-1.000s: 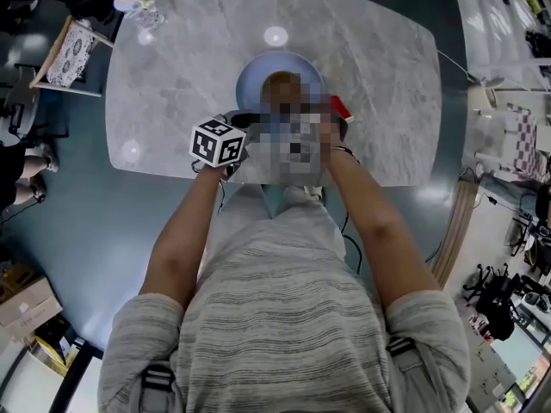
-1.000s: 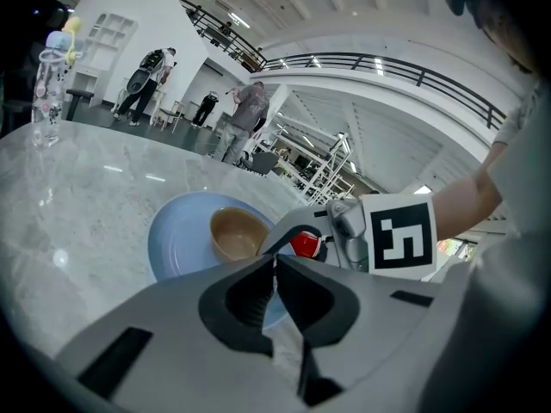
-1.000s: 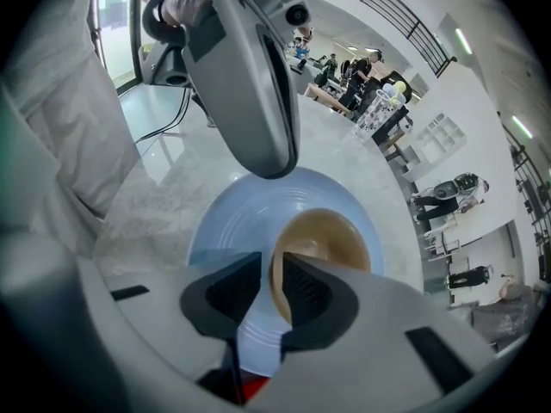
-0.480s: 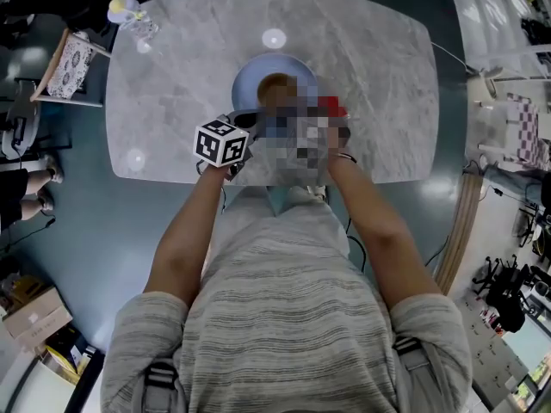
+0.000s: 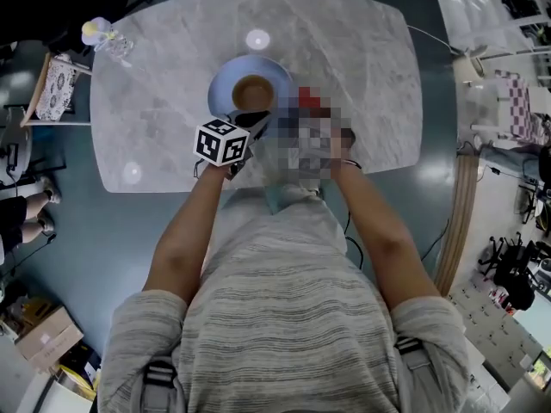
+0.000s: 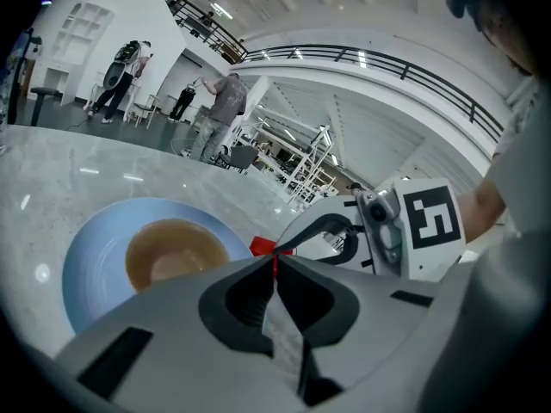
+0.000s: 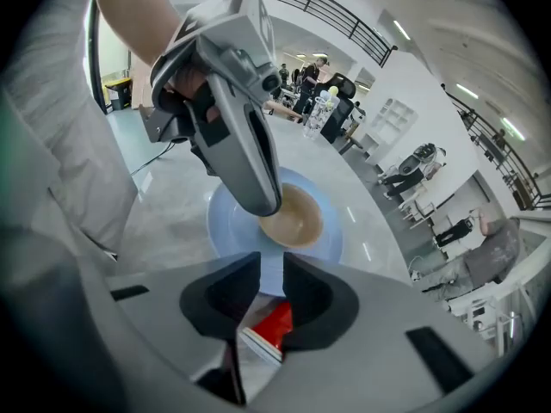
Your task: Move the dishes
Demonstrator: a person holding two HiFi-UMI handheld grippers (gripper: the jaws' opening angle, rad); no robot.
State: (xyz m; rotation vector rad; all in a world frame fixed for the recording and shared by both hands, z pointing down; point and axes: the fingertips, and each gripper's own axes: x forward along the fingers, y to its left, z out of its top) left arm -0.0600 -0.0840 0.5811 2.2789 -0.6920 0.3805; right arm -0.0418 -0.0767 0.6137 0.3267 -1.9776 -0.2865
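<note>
Both grippers have drawn back toward 5 o'clock from the round pale-blue plate (image 5: 222, 74) holding the brown bowl (image 5: 252, 93), which sits mid grey marble surface (image 5: 362, 58), the jaws of the left gripper (image 6: 275, 261) pressed together empty and the jaws of the right gripper (image 7: 265, 269) just opening, a narrow gap with nothing between, so likely a release.

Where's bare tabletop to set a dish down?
Wide bare table right of the plate; more on the left, between plate and bottle. Crowded at the near middle, around plate and bowl.
</note>
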